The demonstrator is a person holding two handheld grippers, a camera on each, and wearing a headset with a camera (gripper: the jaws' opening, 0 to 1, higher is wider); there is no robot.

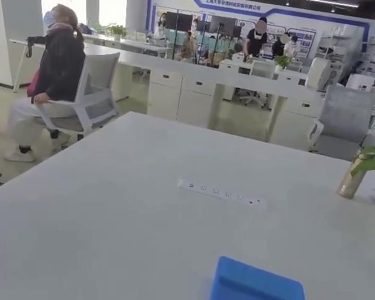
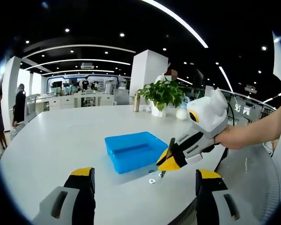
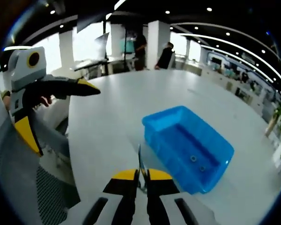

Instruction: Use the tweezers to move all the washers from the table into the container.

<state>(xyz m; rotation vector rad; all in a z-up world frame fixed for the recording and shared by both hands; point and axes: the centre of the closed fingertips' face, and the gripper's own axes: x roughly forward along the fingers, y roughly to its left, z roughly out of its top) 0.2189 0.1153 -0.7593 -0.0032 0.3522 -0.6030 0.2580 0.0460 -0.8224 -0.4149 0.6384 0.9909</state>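
The right tongs [image 3: 141, 178] are pressed together on the tweezers [image 3: 139, 161], a thin metal pair that sticks out forward from between the yellow tips. In the left gripper view these tongs come in from the right, held in a hand [image 2: 232, 137], with the tweezers' tip angled down toward the desk [image 2: 61, 136]. Just under and beside that tip lie a few loose washers [image 2: 152, 181], close together on the bare desk surface. They sit just off the near corner of the blue container [image 2: 131, 164], between it and the desk's near edge. Whether the tip touches a washer is too small to tell. The left tongs [image 2: 145, 187] stand wide apart with nothing between them, hanging above the near edge of the desk, apart from the loose washers, which lie ahead of them. In the right gripper view the container sits just ahead and to the right of the tweezers, and two washers in the container [image 3: 193, 158] rest on its floor. In the head view one corner of the container shows at the desk's near edge.
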